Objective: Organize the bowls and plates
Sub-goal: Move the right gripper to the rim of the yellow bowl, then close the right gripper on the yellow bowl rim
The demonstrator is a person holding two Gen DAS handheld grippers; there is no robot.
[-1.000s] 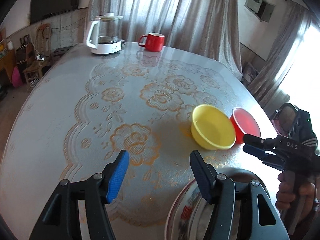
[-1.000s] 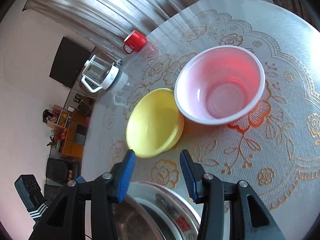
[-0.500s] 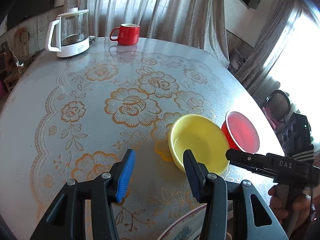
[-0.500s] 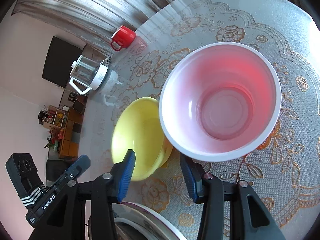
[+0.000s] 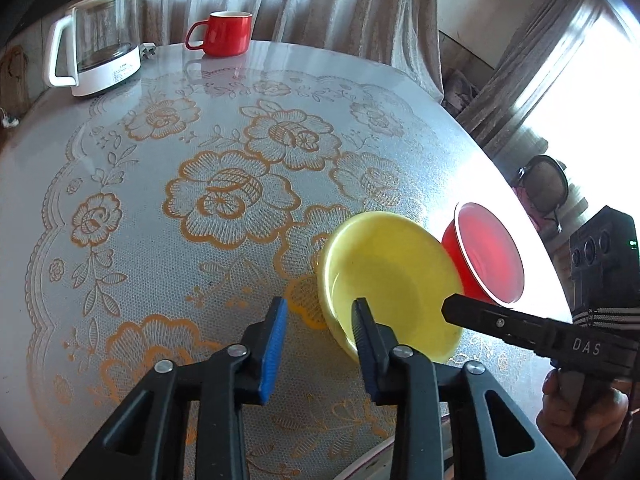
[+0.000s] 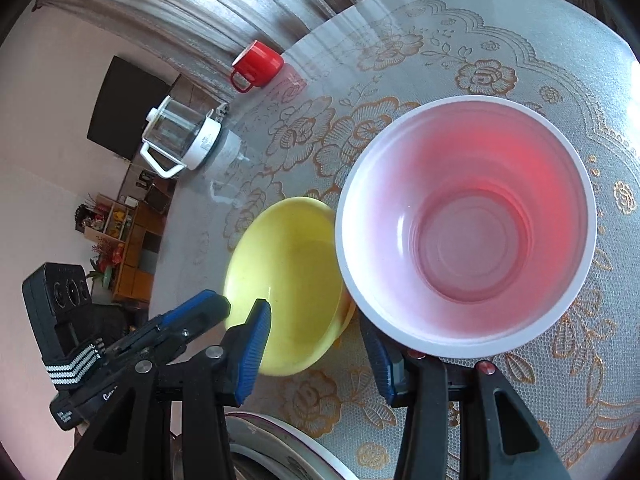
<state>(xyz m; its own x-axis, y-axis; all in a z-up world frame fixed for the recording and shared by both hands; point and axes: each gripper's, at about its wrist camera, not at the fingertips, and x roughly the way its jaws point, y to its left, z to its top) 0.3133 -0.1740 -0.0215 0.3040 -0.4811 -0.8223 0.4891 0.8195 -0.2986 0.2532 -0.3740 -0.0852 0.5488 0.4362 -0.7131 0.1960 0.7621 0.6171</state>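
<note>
Red mug [image 5: 224,33] and glass kettle [image 5: 98,42] stand well beyond the yellow bowl [image 5: 394,284]; red bowl [image 5: 486,254] touches it. Left gripper [image 5: 320,320] has just been closing, jaws narrow, astride the yellow bowl's near rim; right gripper [image 6: 316,340] also closing, part-open astride its rim.

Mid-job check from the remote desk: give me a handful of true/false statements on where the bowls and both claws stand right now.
1. The yellow bowl sits right beside the red bowl. True.
2. The left claw straddles the yellow bowl's near rim, one finger inside the bowl. True; its jaws have just been closing.
3. The yellow bowl is stacked inside the red bowl. False: both rest on the table, side by side.
4. The red mug lies tipped over. False: it stands upright near the kettle.
5. The right claw is clamped on the kettle. False: it reaches toward the bowls.
</note>
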